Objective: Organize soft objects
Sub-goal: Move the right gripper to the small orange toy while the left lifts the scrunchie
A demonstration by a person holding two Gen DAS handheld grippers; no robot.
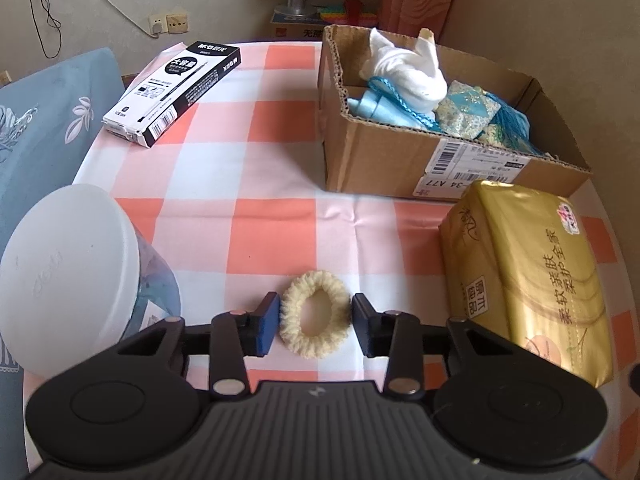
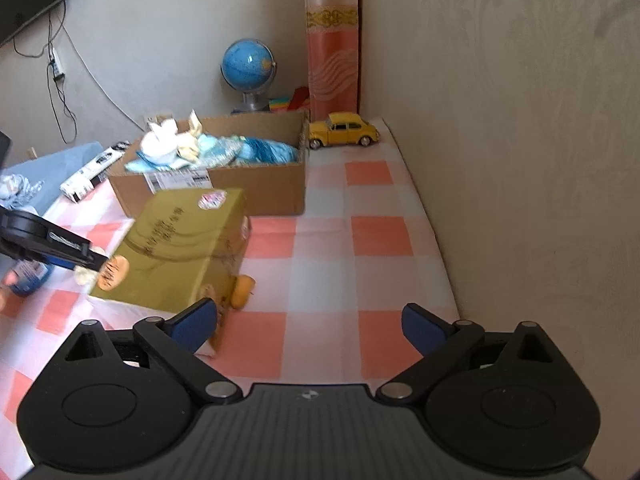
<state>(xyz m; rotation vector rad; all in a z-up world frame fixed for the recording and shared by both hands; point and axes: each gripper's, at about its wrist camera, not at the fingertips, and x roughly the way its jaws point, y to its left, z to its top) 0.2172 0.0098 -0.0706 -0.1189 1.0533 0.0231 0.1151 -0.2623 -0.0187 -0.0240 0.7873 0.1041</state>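
1. State: my left tongs [image 1: 314,318] are low over the table [image 1: 280,184], fingers spread to either side of the scrunchie [image 1: 314,314]. The pads look to be just at its outer edges; I cannot tell whether they press it yet. The scrunchie lies flat on the cloth, between the jar [image 1: 76,280] and the tissue pack [image 1: 524,280], well short of the box [image 1: 436,160].

2. State: my right tongs [image 2: 310,326] are spread wide and hold nothing, hovering over bare checks near the wall. The tissue pack [image 2: 176,252] sits just beside its left finger.

3. Risk: the scrunchie is soft and hollow. Closing across the ring may simply fold it, so that it slips out below the pads on the lift.

4. Risk: the pads sit close to the cloth. Closing too low could pinch the cloth with the scrunchie and drag the table cover, shifting the jar and pen box [image 1: 172,92].

5. Risk: the jar stands near my left tongs' outer side. A sideways swing on lifting could knock it; it looks tall and would tip easily.

6. Risk: the box already holds a white cloth [image 1: 404,68] and blue items heaped near the rim. A drop from too high or too near the front wall could bounce the scrunchie back out.

7. Risk: the right view is blurred at left, so I judge my right tongs' clearance from the pack poorly.
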